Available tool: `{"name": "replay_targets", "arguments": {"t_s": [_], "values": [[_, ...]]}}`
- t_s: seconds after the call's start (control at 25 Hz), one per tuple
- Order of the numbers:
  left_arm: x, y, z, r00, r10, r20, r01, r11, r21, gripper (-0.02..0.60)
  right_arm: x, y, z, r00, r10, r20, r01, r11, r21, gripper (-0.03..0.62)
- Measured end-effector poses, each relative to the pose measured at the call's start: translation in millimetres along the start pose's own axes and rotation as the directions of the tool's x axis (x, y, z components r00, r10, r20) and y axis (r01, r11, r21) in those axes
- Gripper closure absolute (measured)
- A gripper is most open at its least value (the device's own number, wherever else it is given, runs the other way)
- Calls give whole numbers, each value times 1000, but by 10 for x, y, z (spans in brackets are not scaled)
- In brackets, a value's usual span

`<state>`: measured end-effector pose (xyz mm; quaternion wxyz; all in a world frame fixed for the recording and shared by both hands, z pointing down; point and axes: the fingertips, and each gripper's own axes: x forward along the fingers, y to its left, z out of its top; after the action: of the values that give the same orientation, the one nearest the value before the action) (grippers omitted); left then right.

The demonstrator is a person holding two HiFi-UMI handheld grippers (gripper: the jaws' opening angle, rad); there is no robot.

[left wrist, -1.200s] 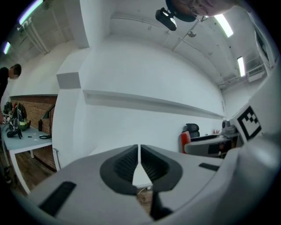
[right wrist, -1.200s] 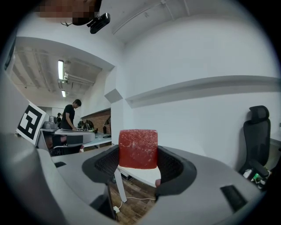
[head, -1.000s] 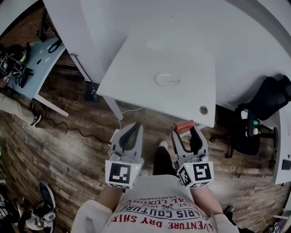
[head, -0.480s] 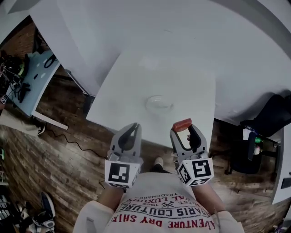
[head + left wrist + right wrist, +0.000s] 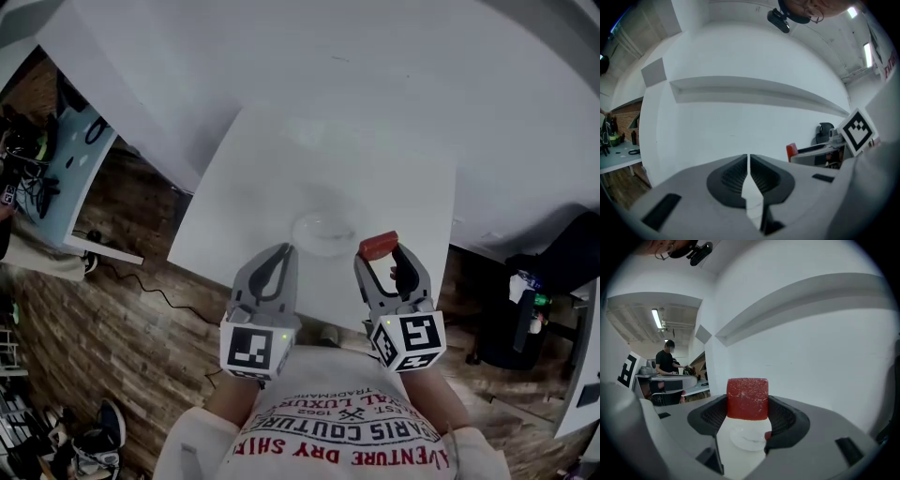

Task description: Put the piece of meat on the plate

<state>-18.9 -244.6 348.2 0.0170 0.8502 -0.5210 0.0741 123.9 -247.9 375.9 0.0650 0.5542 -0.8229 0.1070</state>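
A red block of meat (image 5: 378,246) (image 5: 747,398) sits clamped between the pads of my right gripper (image 5: 382,254), over the near edge of the white table (image 5: 281,169). The clear glass plate (image 5: 322,232) (image 5: 749,438) lies on the table just left of and beyond that gripper's tips. My left gripper (image 5: 277,257) (image 5: 747,161) hovers at the table's near edge, left of the plate, jaws shut with nothing between them. From the left gripper view the meat (image 5: 791,152) shows at the right.
A pale blue desk (image 5: 66,178) with cables stands at the left on the wooden floor (image 5: 122,319). A black office chair (image 5: 520,309) stands at the right. A person (image 5: 668,363) works at a bench far off in the right gripper view.
Both grippers have travelled forward from over the floor to the table's near edge, the right one carrying the meat. The plate now lies just ahead of them.
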Motion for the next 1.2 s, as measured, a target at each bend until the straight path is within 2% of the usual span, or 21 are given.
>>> {"name": "replay_targets", "arguments": {"t_s": [0.36, 0.52, 0.6, 0.84, 1.0, 1.2], "values": [[442, 303, -200, 993, -96, -69, 97, 995, 8, 563, 489, 45, -275, 989, -17, -149, 17, 1000, -6, 318], [634, 458, -363, 983, -143, -115, 145, 989, 13, 562, 769, 42, -467, 970, -37, -240, 35, 999, -12, 318], [705, 504, -494, 976, -161, -148, 162, 987, -8, 563, 909, 60, -622, 954, -36, -298, 33, 999, -17, 318], [887, 545, -862, 955, -214, -205, 212, 977, -32, 563, 1287, 78, -1153, 880, -22, -475, -1, 999, -48, 318], [940, 536, -998, 945, -244, -216, 236, 970, -63, 562, 1467, 99, -1526, 806, 5, -592, -51, 997, -62, 318], [909, 620, -1173, 937, -245, -249, 225, 969, -107, 563, 1612, 134, -1839, 724, 9, -689, -110, 988, -104, 318]]}}
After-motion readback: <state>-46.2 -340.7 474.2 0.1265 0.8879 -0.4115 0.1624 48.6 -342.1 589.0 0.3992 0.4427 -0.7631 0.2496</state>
